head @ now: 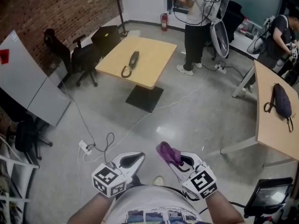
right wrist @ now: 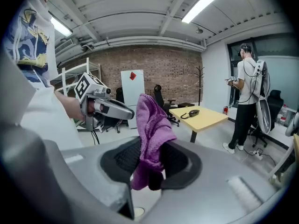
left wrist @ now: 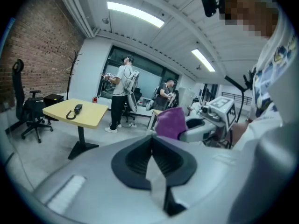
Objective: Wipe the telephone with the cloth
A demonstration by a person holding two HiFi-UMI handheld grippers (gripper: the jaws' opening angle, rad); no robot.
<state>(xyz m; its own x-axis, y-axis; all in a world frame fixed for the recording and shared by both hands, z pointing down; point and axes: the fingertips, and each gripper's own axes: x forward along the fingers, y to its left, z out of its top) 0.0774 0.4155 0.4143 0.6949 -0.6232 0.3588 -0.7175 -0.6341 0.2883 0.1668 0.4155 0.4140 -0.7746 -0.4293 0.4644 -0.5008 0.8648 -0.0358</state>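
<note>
A dark telephone handset (head: pixel 133 61) with a coiled cord lies on a yellow table (head: pixel 154 66) far ahead across the room; it also shows small in the left gripper view, the telephone (left wrist: pixel 74 110), and in the right gripper view, the telephone (right wrist: pixel 192 112). My right gripper (head: pixel 174 158) is shut on a purple cloth (head: pixel 168 153), which stands up between the jaws, the cloth (right wrist: pixel 152 134). My left gripper (head: pixel 138 160) is held close to my body with its jaws shut and nothing between them. Both grippers are well short of the table.
Black office chairs (head: pixel 77 55) stand left of the yellow table. Cables and a power strip (head: pixel 86 147) lie on the floor between me and it. A second table (head: pixel 273 125) with a dark bag (head: pixel 281 101) is at the right. Two people stand at the far end.
</note>
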